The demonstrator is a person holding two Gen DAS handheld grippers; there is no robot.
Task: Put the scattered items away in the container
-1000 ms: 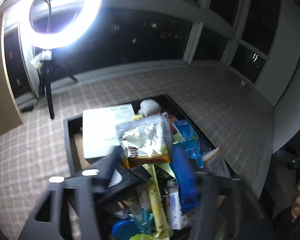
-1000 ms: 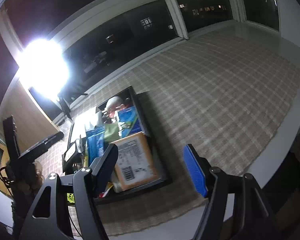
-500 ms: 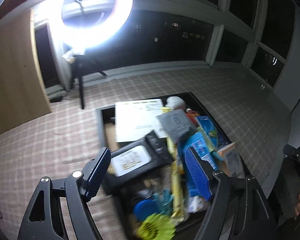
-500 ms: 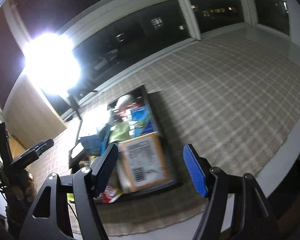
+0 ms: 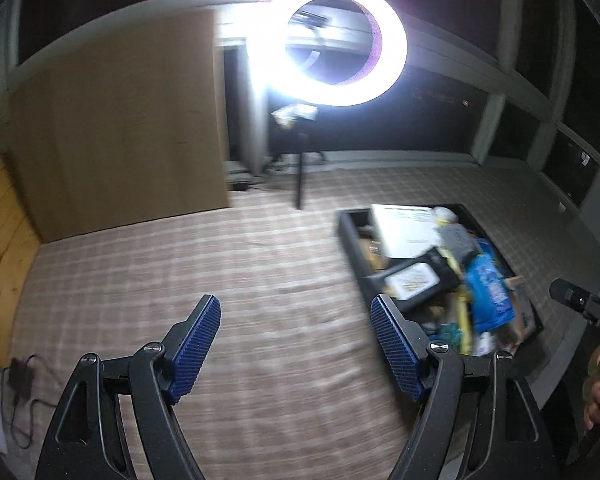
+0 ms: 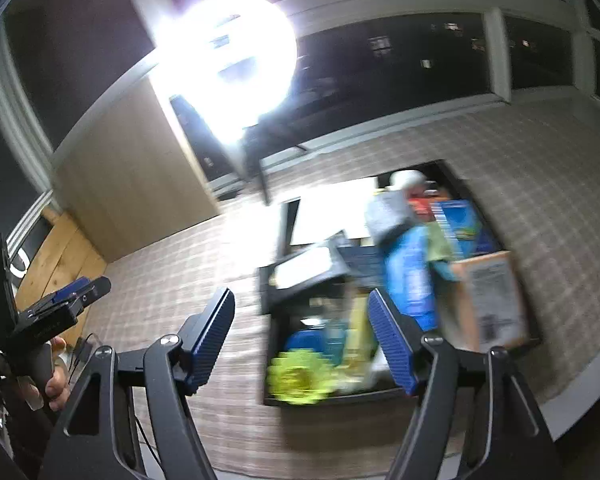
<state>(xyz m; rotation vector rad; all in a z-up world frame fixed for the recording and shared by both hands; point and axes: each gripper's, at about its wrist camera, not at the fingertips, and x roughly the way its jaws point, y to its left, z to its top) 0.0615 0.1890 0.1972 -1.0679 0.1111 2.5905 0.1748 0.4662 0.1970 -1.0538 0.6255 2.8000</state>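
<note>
Left gripper is held above the checked cloth, jaws spread, nothing between them, aimed left of the container. Right gripper is likewise spread and empty, raised over the container's near end. The black container sits on the cloth, piled with items: white sheet, blue pouch, orange box. Both views are motion-blurred.
</note>
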